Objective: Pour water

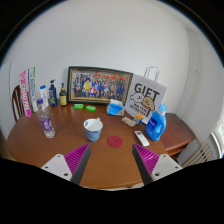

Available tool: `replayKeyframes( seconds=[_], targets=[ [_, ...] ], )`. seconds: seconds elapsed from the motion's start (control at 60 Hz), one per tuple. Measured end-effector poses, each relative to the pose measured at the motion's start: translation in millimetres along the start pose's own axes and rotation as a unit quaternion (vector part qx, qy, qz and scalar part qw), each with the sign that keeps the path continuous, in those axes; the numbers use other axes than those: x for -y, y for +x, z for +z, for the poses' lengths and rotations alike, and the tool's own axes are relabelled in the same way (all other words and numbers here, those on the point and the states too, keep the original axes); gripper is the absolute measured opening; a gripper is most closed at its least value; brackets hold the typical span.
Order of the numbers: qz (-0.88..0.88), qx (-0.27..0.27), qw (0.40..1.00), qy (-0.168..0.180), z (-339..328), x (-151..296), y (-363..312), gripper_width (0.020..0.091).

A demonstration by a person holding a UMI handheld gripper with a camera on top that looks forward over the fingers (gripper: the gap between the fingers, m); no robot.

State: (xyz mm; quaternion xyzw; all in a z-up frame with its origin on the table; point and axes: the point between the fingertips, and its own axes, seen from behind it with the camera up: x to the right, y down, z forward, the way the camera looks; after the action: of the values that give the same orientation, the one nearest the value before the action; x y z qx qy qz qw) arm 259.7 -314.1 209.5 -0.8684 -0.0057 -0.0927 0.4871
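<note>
The gripper [112, 162] hangs above the near edge of a round wooden table [60, 150], its two fingers spread wide with nothing between them. The magenta pads [76, 156] on their inner faces are wedge-shaped and flat.

Just ahead of the fingers, a little toward the left one, stands a small pale cup [92, 128], round and open-topped, with a bluish band around its wall. Close beside it on the right lies a flat dark-red disc [115, 142] on the smooth brown wood. Well off to the left of the left finger stands a clear plastic water bottle [45, 118], tall, slim and upright, with a white cap.

Beyond the right finger sits a blue plastic jug-like bottle [156, 122], and behind it a white paper bag [146, 96] printed with "GIFT". At the far side of the table a framed group photograph [98, 84] leans against the pale wall, with several small bottles [54, 94] to its left.
</note>
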Motion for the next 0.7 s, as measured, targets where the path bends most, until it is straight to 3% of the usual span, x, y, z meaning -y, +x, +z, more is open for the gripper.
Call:
replayKeyframes(
  seconds=[0.15, 0.35, 0.7],
  targets=[
    [0.003, 0.01, 1.0, -0.011, 4, -10, -21, 0.0859],
    [-0.002, 0.059, 0.998, -0.009, 16, -20, -100, 0.0859],
    [0.002, 0.162, 0.984, 0.069, 88, 20, -297, 0.0857]
  ],
)
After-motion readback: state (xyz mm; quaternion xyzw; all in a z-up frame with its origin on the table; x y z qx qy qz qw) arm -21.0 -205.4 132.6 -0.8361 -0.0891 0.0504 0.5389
